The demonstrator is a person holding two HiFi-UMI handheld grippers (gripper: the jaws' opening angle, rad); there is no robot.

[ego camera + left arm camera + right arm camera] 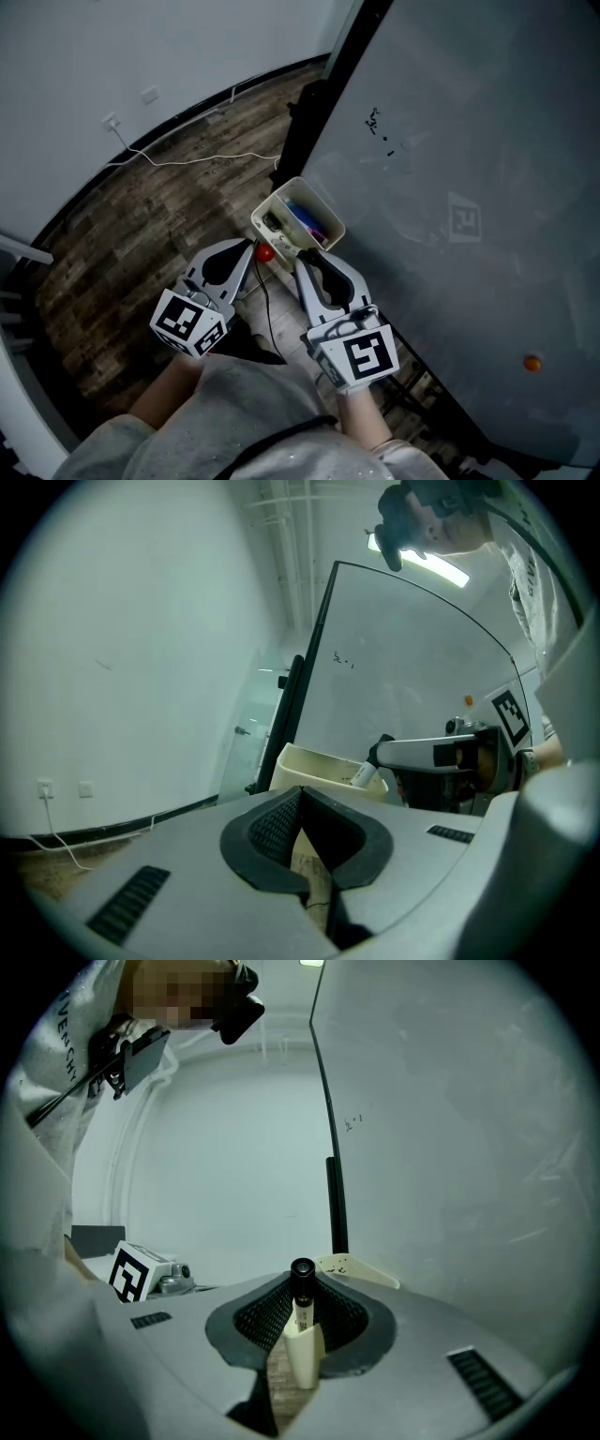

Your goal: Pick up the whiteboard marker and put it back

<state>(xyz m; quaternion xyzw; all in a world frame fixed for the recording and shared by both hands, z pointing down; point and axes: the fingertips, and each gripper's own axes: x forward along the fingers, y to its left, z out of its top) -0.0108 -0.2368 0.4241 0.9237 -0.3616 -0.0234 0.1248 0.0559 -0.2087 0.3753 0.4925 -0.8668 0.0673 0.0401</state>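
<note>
A: We're at the whiteboard (469,141), and our right tongs (302,1286) are clamped on the whiteboard marker (302,1340). The pads press its white barrel from both sides, and its black end pokes up at the tips.

B: And it's very nearly home! In the left gripper view we see its free end dipping at the rim of the cream marker bin (314,764), which hangs at the board's edge.

A: Inside, or just over the lip? We can't say. We hold it tilted, end down, so it should slide in among the coloured markers (307,217) lying there.

B: And our left tongs (300,797)?

A: Pinched together on nothing, just beside the bin and near a small red round object (265,252). They sit clear of the way, so this looks like a one-handed job.

B: So we judge the pick-up done, and the return is the step in hand.

A: Right. What's left is to let go without the barrel catching the rim.
</note>
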